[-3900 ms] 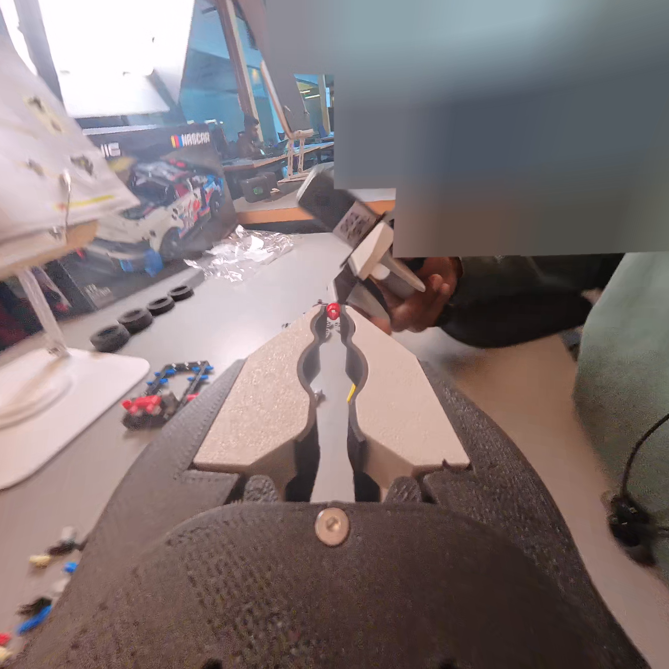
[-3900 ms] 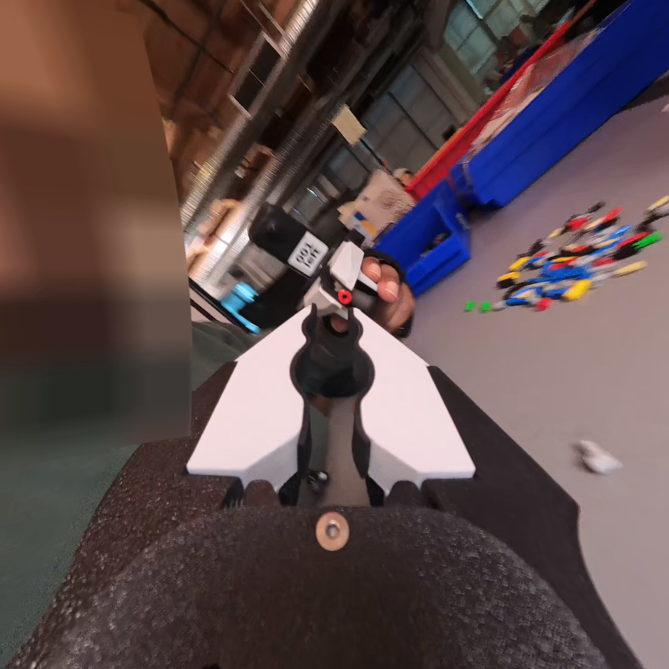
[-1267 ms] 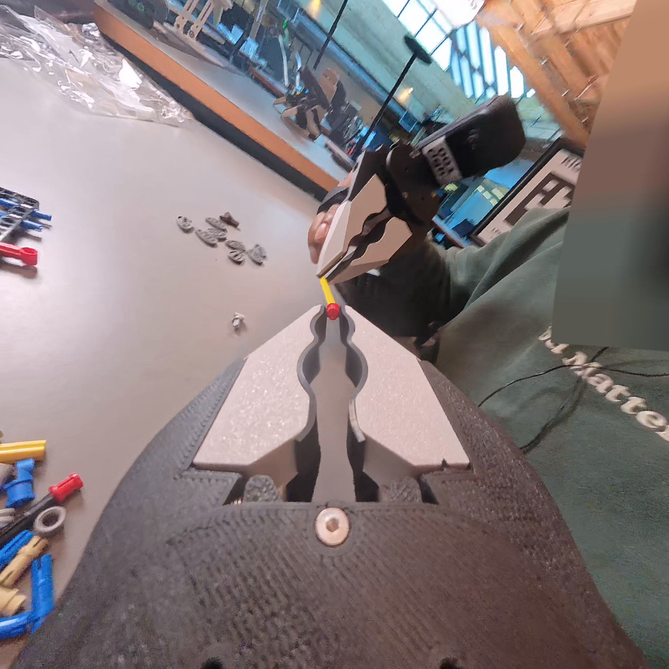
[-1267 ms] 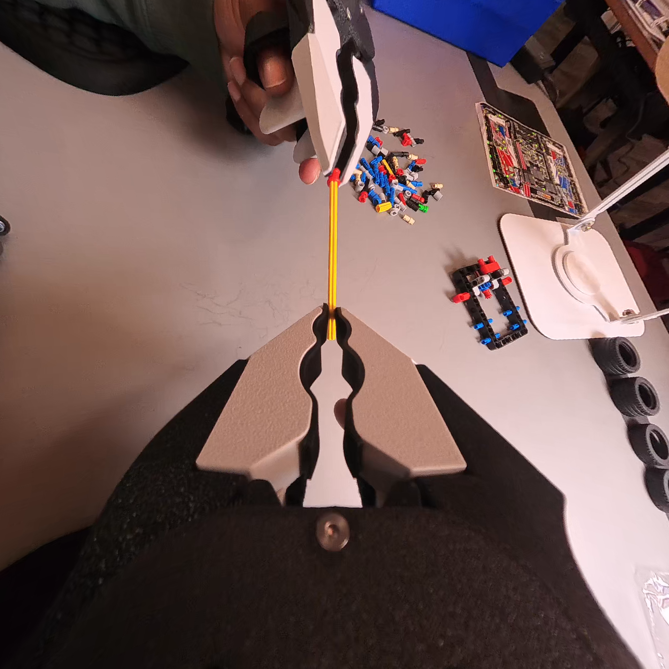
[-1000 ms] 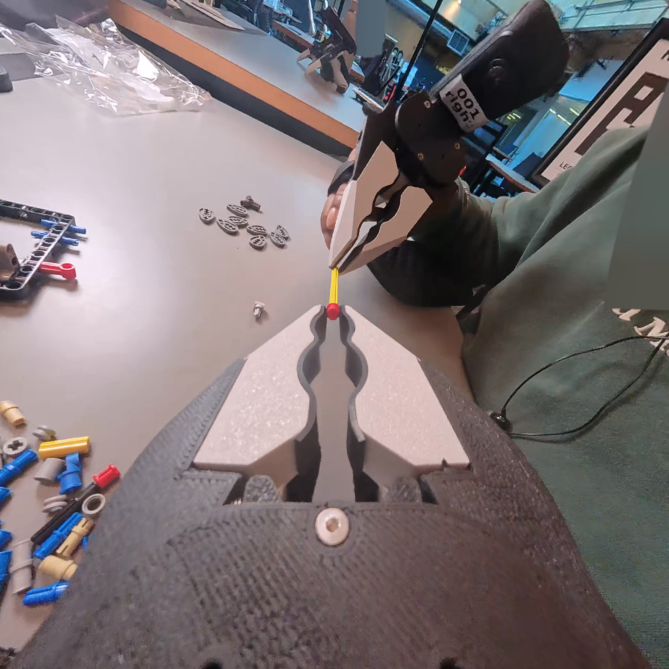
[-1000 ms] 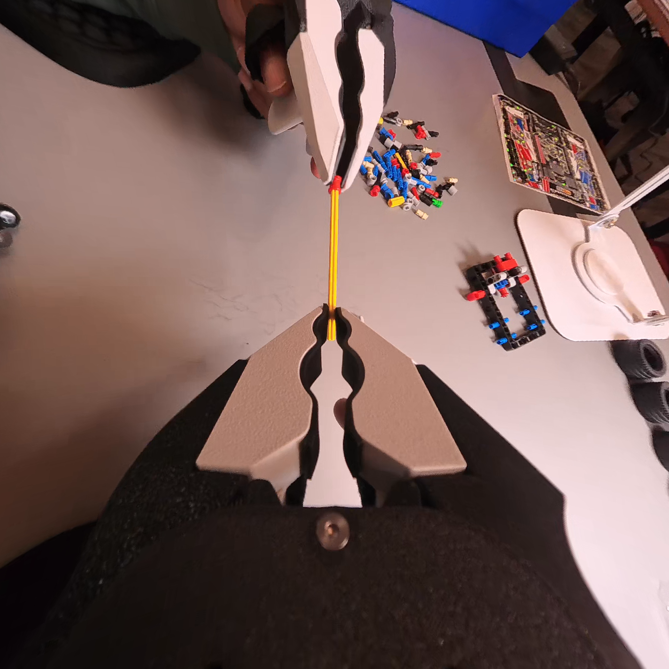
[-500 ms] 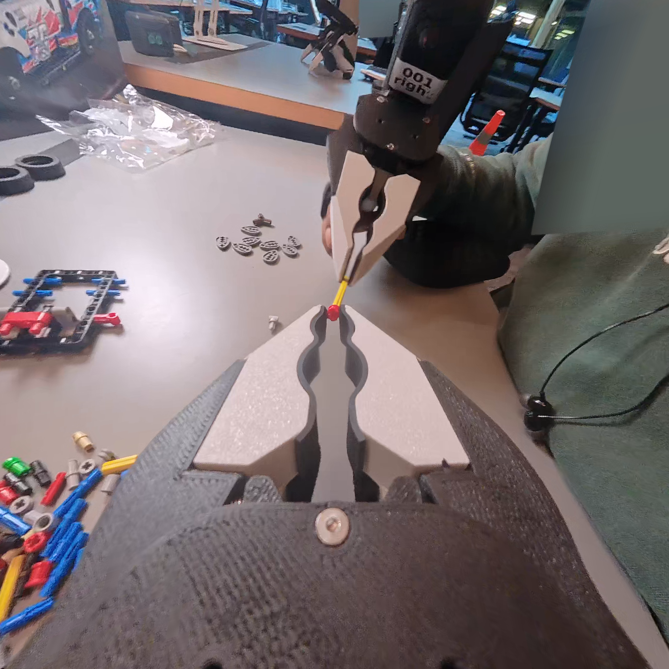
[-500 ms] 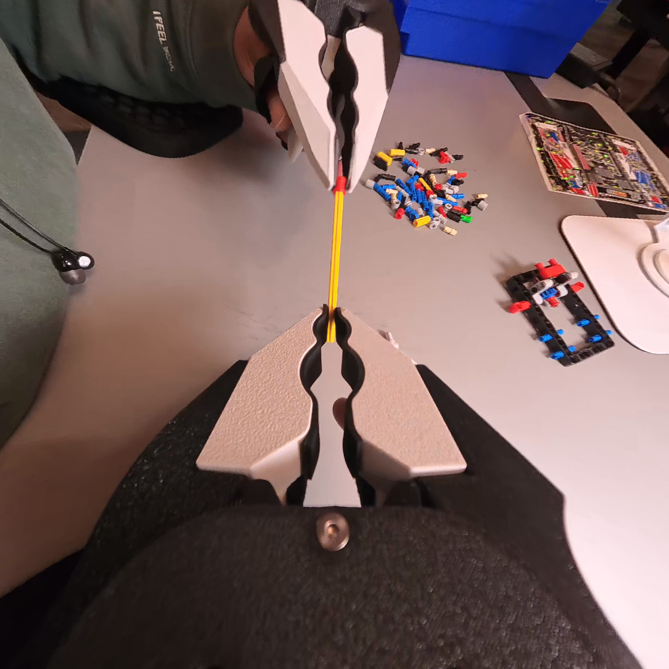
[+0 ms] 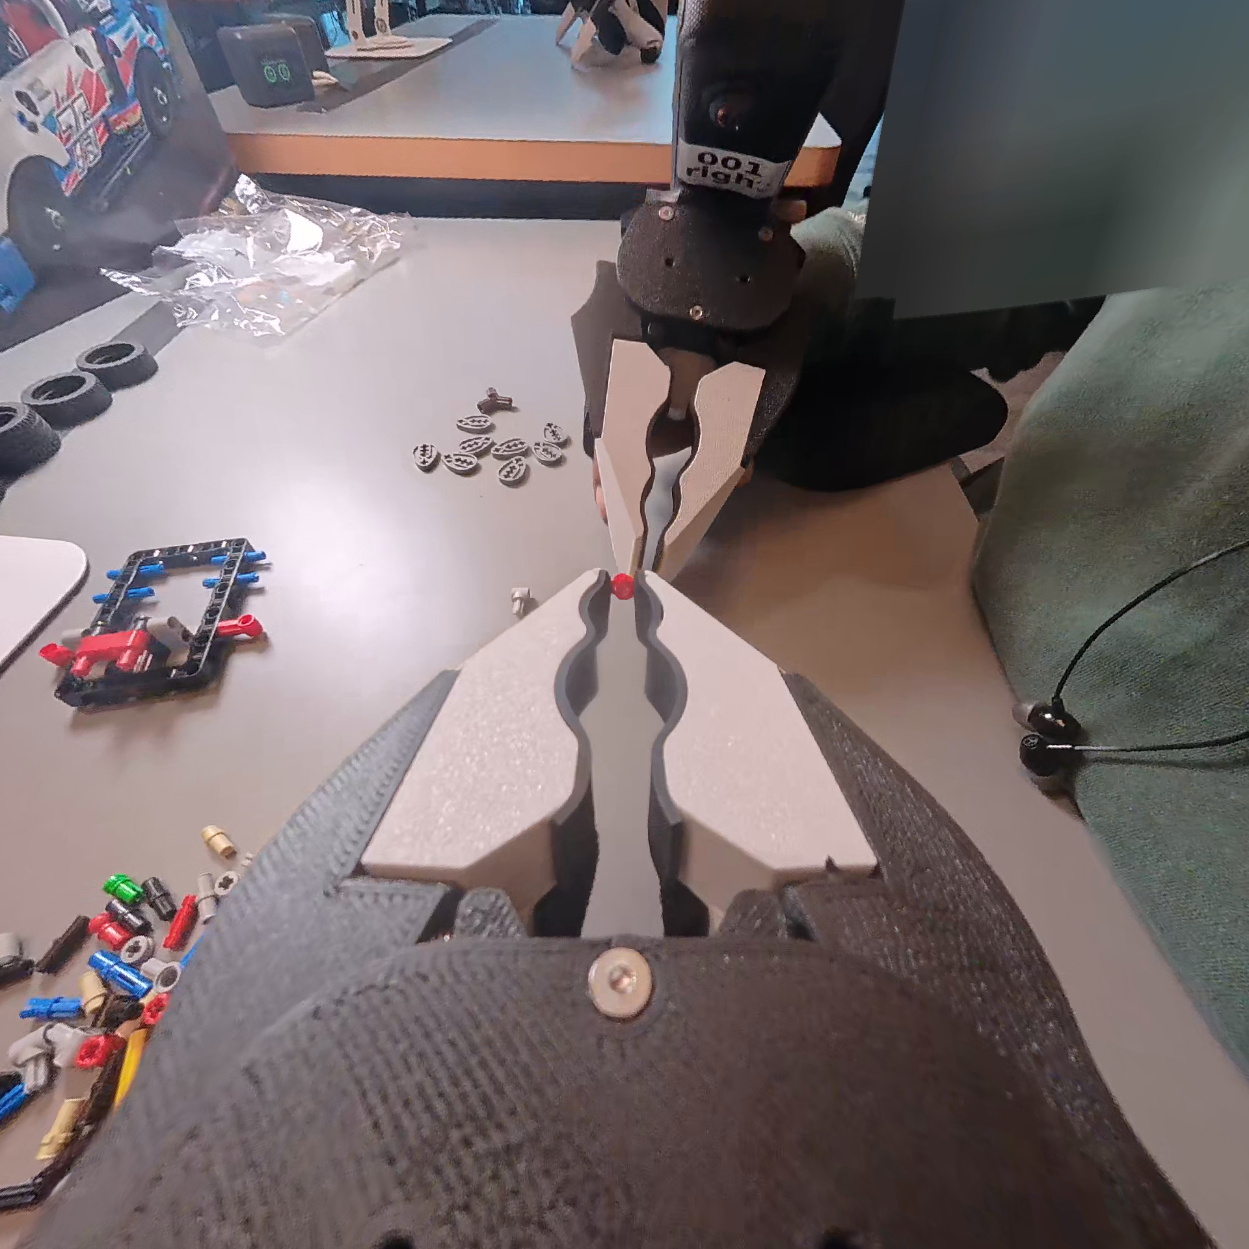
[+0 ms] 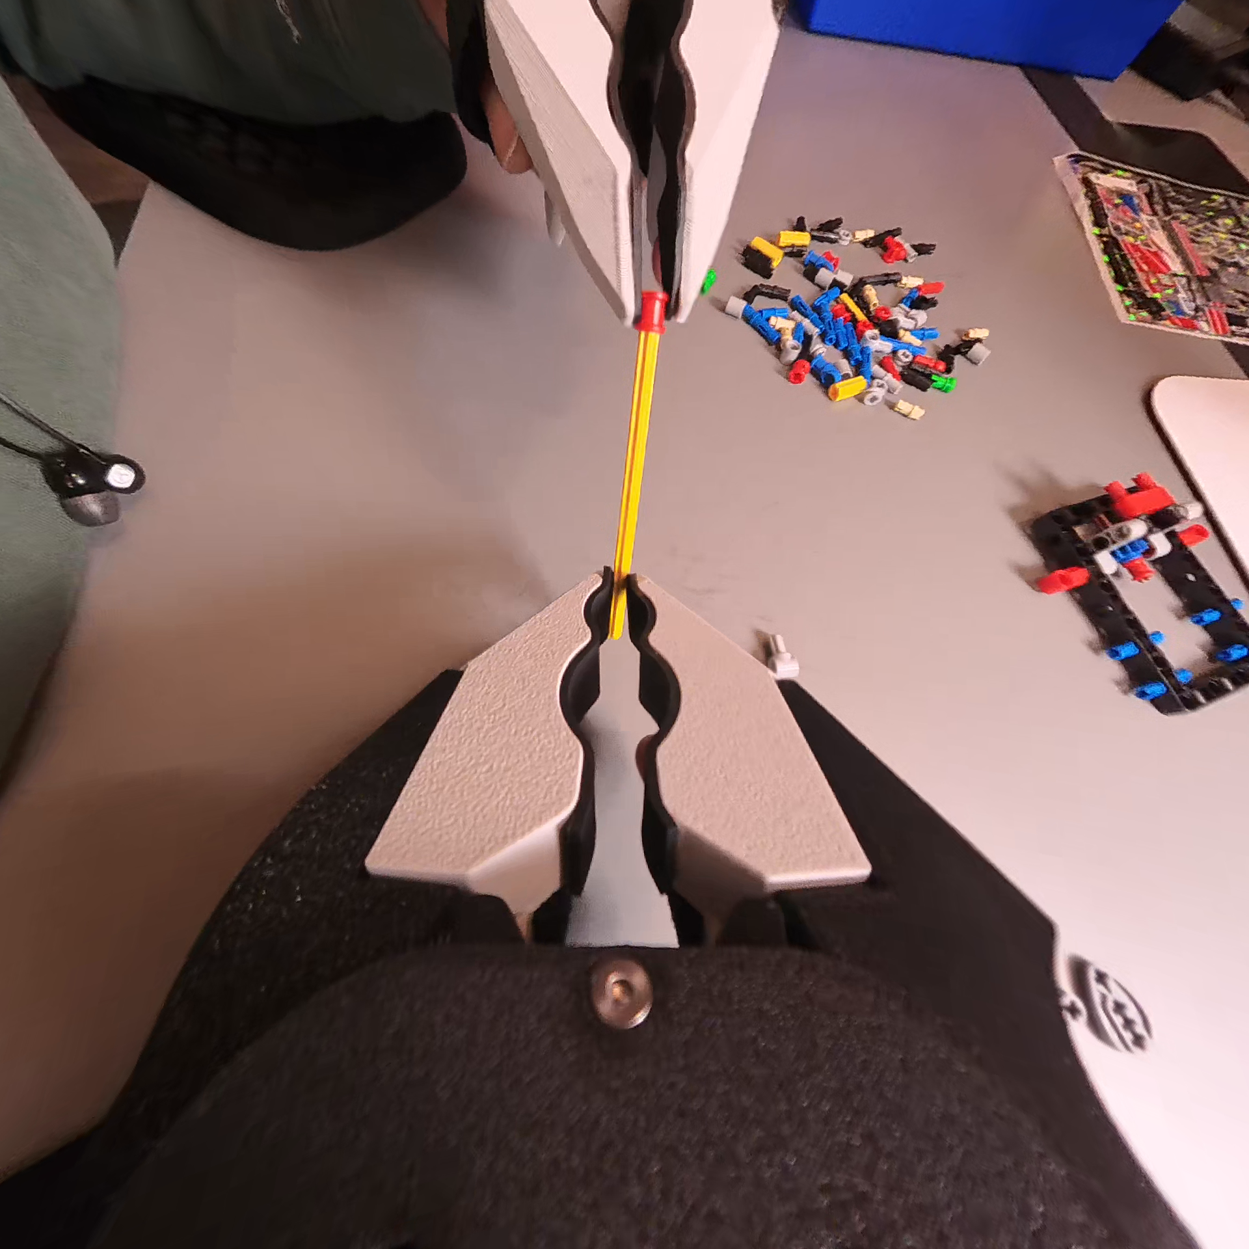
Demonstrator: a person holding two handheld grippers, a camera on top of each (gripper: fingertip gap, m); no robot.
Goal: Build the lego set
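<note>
My right gripper (image 10: 620, 595) pinches 1 end of the yellow axle (image 10: 635, 459), my left gripper (image 9: 623, 582) clamps the red bush (image 10: 653, 313) on the other, both held above the table (image 10: 378, 432), so next I'd push them squarely together.

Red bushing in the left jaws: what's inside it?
The yellow axle runs into the red bushing, which the left gripper pinches. The right gripper clamps the axle's other end. Insertion depth is hidden.
</note>
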